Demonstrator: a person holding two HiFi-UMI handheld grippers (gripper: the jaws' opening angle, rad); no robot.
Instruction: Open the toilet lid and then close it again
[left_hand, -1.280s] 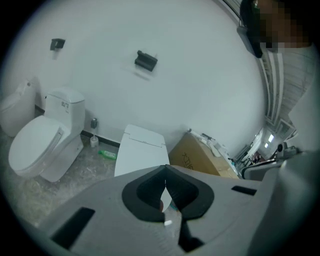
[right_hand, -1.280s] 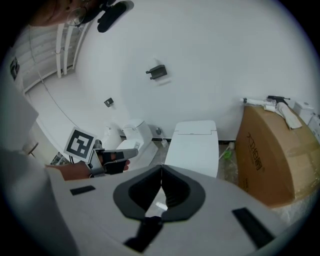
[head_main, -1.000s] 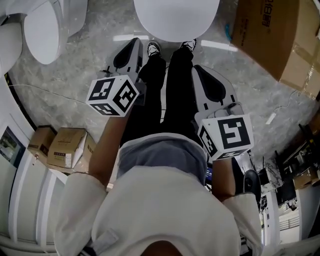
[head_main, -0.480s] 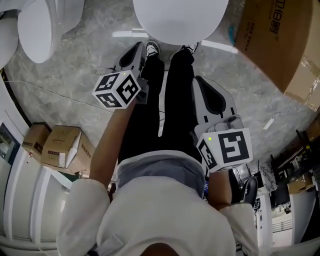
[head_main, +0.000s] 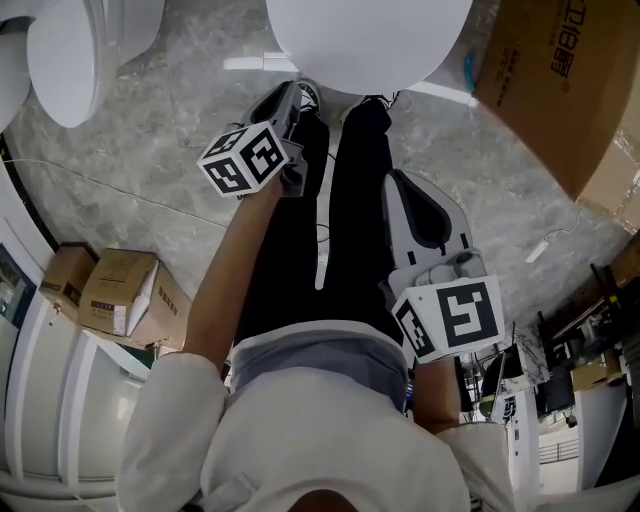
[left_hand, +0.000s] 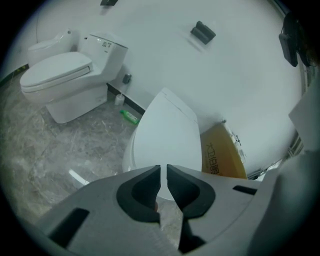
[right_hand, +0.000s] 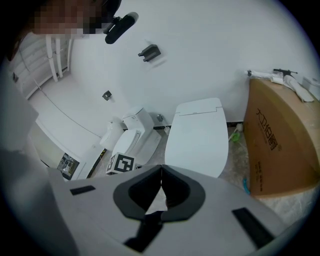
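The white toilet (head_main: 365, 40) stands in front of me with its lid (left_hand: 167, 135) lying flat and closed; the same lid (right_hand: 197, 132) shows in the right gripper view. My left gripper (head_main: 290, 95) hangs low by the person's knee, just short of the bowl's front edge, its jaws shut and empty (left_hand: 163, 172). My right gripper (head_main: 410, 185) stays further back beside the right leg, also shut on nothing (right_hand: 161, 175). Neither gripper touches the toilet. The left gripper's marker cube (right_hand: 121, 164) shows in the right gripper view.
A large cardboard box (head_main: 560, 90) stands right of the toilet. A second toilet (head_main: 70, 50) sits at the far left by the wall, with a green bottle (left_hand: 129, 116) on the floor between them. Small cartons (head_main: 120, 295) lie at the left. The person's black-trousered legs (head_main: 330, 220) stand between the grippers.
The left gripper has dropped and moved forward toward the toilet's front edge, rolling a little. The right gripper has sunk slightly. The lid has not moved.
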